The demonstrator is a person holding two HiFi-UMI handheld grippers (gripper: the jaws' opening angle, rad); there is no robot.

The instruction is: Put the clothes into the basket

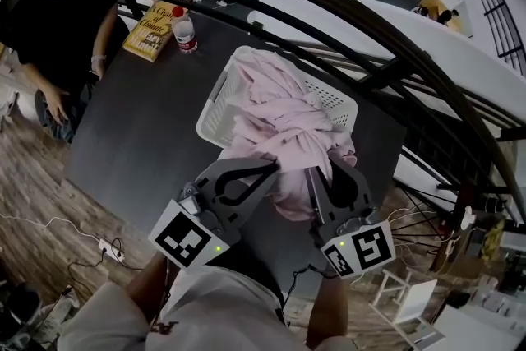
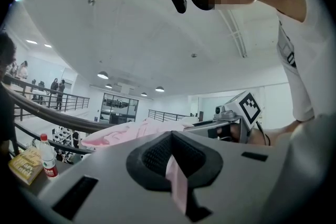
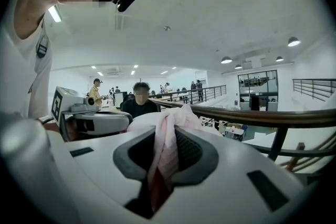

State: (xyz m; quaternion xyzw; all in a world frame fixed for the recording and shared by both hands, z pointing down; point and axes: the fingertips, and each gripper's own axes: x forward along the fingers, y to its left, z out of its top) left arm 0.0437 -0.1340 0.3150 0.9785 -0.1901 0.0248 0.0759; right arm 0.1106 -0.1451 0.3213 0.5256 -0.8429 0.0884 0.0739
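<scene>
A pink garment (image 1: 279, 123) is bunched over the near corner of the white slatted basket (image 1: 215, 115), partly inside it and partly hanging over the rim toward me. My left gripper (image 1: 271, 168) is shut on a thin fold of that pink cloth (image 2: 176, 181) at the garment's near left. My right gripper (image 1: 316, 173) is shut on a thicker fold (image 3: 160, 157) at the near right. Both sit side by side at the basket's near edge. In the left gripper view the garment (image 2: 121, 136) lies just past the jaws, with the right gripper (image 2: 231, 118) beside it.
The basket stands on a dark table (image 1: 140, 119). A yellow book (image 1: 152, 30) and a water bottle (image 1: 184, 30) lie at the table's far left corner, where a person in black (image 1: 57, 12) sits. A dark curved railing (image 1: 370, 20) runs behind the basket. A power strip (image 1: 111, 249) lies on the floor.
</scene>
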